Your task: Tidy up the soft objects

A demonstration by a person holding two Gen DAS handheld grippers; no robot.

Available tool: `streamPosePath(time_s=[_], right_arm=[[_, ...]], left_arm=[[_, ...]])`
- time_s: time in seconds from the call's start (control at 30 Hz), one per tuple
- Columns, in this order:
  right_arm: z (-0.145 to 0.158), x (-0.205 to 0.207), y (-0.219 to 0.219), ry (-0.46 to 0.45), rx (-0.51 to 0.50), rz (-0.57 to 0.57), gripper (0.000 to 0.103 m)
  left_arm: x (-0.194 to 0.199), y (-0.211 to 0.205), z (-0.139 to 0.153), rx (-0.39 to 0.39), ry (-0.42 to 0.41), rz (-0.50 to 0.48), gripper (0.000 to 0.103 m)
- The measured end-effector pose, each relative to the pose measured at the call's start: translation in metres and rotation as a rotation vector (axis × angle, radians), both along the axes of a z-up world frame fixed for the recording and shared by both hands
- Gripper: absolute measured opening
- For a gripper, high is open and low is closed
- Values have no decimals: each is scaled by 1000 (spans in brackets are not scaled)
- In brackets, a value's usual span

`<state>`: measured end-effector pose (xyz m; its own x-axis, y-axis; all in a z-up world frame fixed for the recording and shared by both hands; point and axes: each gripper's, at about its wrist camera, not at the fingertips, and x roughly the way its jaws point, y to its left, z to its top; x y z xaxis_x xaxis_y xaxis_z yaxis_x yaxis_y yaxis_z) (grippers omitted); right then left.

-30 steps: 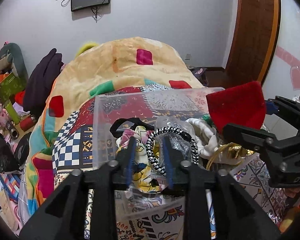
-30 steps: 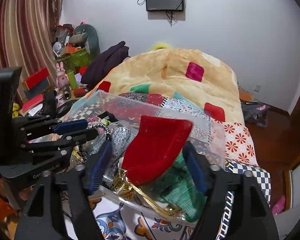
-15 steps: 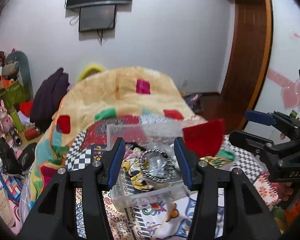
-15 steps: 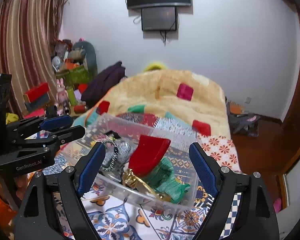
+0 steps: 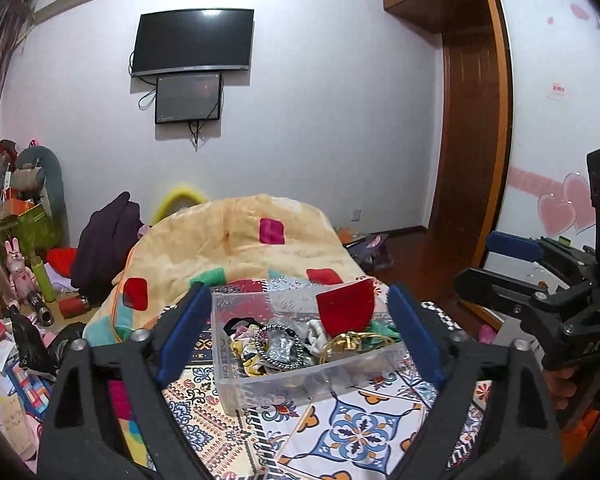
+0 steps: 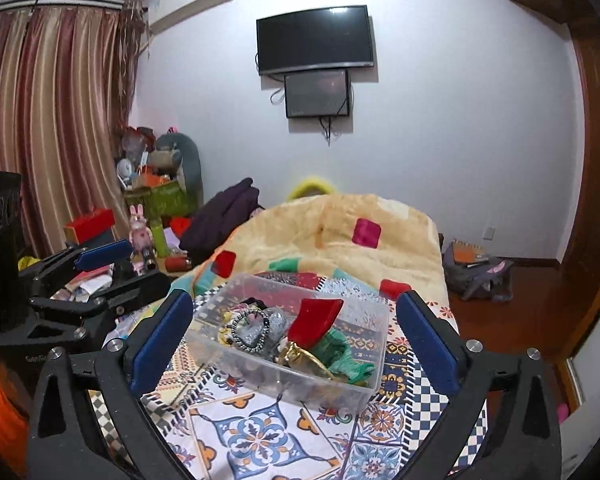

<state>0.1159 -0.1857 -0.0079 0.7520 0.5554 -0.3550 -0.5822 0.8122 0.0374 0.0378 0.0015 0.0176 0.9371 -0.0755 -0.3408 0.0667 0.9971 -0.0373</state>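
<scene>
Soft objects were found gathered in a clear plastic bin [image 5: 300, 376] resting on the patterned bedspread [image 6: 260, 436], in front of the heaped yellow blanket [image 5: 244, 236]. Inside the bin, a red felt piece [image 6: 314, 320] stood tilted upright toward its right side. Beside that piece, lower in the bin, lay a green knitted item [image 6: 340, 356] and a gold ribbon [image 6: 300, 354]. To the left of the red piece sat a black-and-white braided band [image 5: 278, 346] encircling a silvery glittered item [image 6: 256, 330]. A floral fabric scrunchie [image 5: 244, 350] lay at the bin's left end.

Left gripper [image 5: 296, 332] was raised above and short of the bin, its blue pads spread wide to either side of the bin in view, holding nothing. Right gripper [image 6: 296, 336] was likewise clear of the bin, spread wide and empty. Neither gripper touched the bin or its contents.

Behind the bin, on the far wall, a dark television [image 6: 314, 40] hung above a smaller screen [image 6: 317, 94]. Left of the bin, a dark purple garment [image 6: 220, 220] lay against the blanket.
</scene>
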Motion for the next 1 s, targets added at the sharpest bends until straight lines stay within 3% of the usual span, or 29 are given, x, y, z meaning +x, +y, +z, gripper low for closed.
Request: streamPosePath(time_s=[0.33,1.0], right_arm=[[-4,-19,-13,-30,25,-30,103],[-8,-28,-15,-38,28,-16,103]], left_arm=[[-22,-1,-2,-20,-39,1,101],[-21,-5,-4,-4,-44,11,101]])
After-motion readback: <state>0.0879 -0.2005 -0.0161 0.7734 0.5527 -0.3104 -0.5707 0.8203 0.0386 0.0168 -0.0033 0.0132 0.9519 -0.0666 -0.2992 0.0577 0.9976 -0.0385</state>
